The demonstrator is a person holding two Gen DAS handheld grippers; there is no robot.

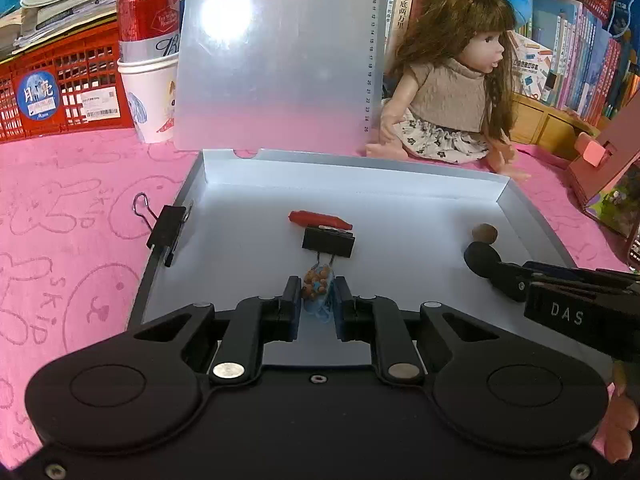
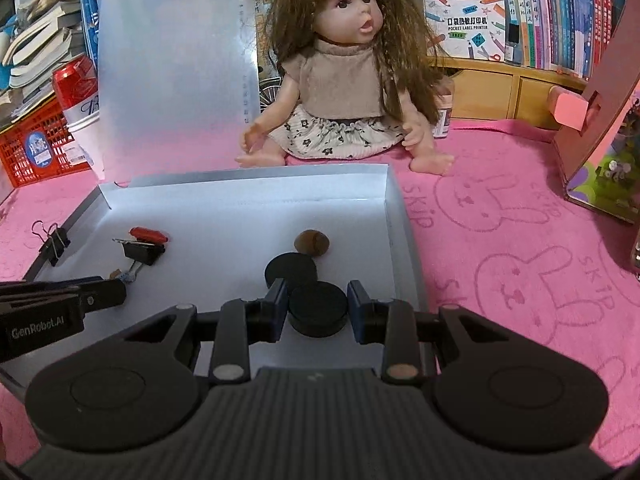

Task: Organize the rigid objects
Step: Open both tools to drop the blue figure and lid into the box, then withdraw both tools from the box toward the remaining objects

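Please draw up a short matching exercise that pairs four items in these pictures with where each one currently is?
Items:
1. black disc
2. bead trinket
3. black binder clip
4. red can

Places:
A. standing in a white paper cup
B. between the fingers of the left claw
C. clamped on the box's left wall
D. between the fingers of the right claw

Pairs: 1-D, 2-B, 3-C, 4-A
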